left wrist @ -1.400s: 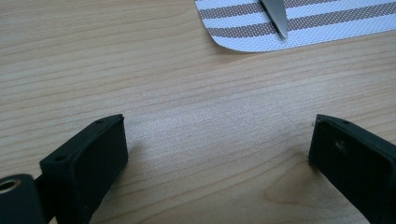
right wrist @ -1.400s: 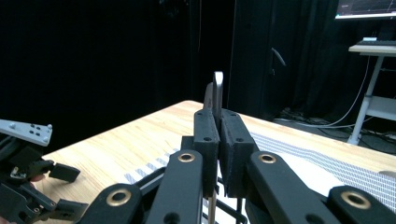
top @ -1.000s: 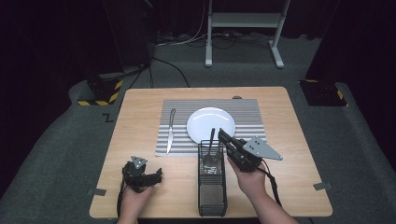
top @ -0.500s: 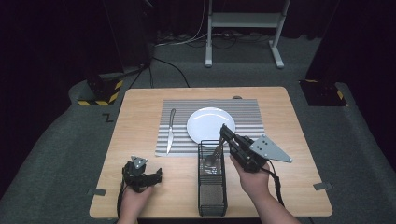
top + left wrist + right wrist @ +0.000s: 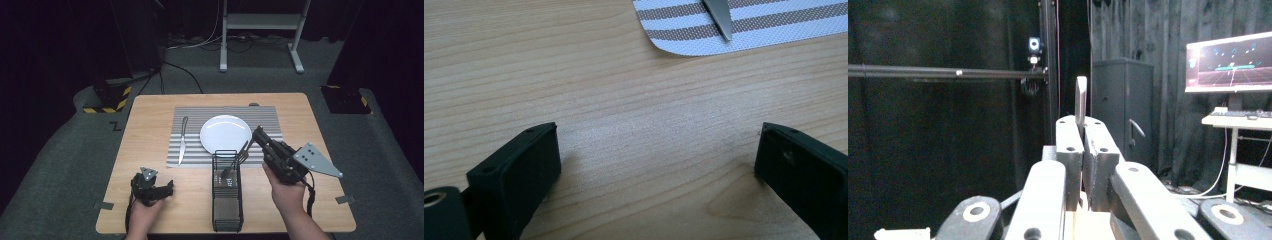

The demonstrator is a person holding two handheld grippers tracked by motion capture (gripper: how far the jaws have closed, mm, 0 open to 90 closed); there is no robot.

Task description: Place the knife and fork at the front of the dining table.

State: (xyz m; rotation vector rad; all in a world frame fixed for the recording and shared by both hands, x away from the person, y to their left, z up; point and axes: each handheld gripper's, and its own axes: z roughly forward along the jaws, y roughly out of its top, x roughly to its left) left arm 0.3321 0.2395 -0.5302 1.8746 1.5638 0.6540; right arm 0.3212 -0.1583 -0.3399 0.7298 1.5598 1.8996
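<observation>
My right gripper [image 5: 256,134] is shut on the handle of a metal utensil [image 5: 236,162], apparently a fork. It hangs slanted, its lower end still inside the black wire cutlery basket [image 5: 226,200]. In the right gripper view the thin handle end [image 5: 1081,100] sticks up between the shut gripper [image 5: 1082,127]. My left gripper [image 5: 167,189] rests on the table at the front left. In the left gripper view that gripper [image 5: 656,150] is open with bare wood between its fingers.
A white plate [image 5: 226,134] sits on a striped placemat [image 5: 270,117], with a knife [image 5: 183,140] at its left; the knife tip [image 5: 719,15] points toward my left gripper. Dark floor surrounds the wooden table [image 5: 150,115].
My right gripper has risen and drawn back to the right, pulling the utensil up out of the basket. The left gripper has stayed put.
</observation>
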